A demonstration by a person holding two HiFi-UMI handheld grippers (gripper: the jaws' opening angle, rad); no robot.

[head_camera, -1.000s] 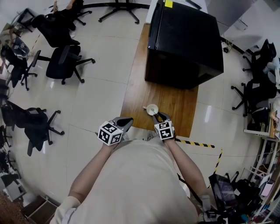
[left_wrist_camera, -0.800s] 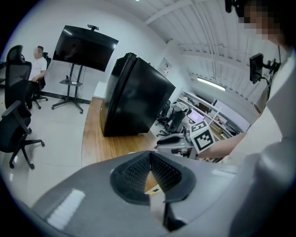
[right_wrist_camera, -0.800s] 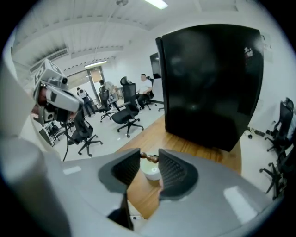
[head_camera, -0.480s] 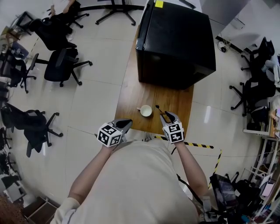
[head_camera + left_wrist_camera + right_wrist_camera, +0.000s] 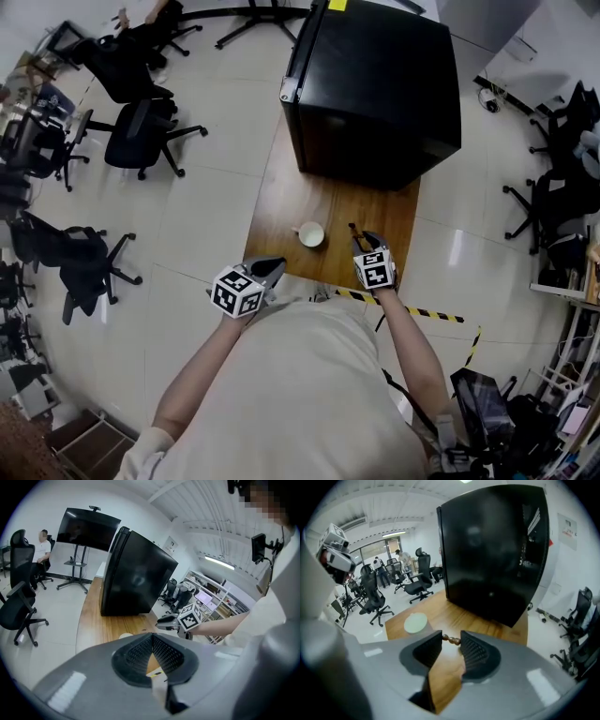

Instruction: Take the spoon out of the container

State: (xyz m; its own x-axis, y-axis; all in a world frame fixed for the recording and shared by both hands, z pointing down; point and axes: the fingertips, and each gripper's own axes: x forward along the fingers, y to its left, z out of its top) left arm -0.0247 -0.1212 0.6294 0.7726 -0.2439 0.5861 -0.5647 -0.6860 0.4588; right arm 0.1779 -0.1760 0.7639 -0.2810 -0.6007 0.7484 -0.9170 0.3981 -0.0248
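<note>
Wooden tabletop (image 5: 281, 202) before us, our right tool (image 5: 364, 246) reaching forward, pinching the brown spoon (image 5: 451, 640) outside the white cup (image 5: 310, 234), left tool (image 5: 267, 268) closed, empty, at the tabletop's near edge.

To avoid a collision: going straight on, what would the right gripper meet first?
Likely the black cabinet; the right gripper, shut on the spoon, faces it; the cup sits aside.
</note>
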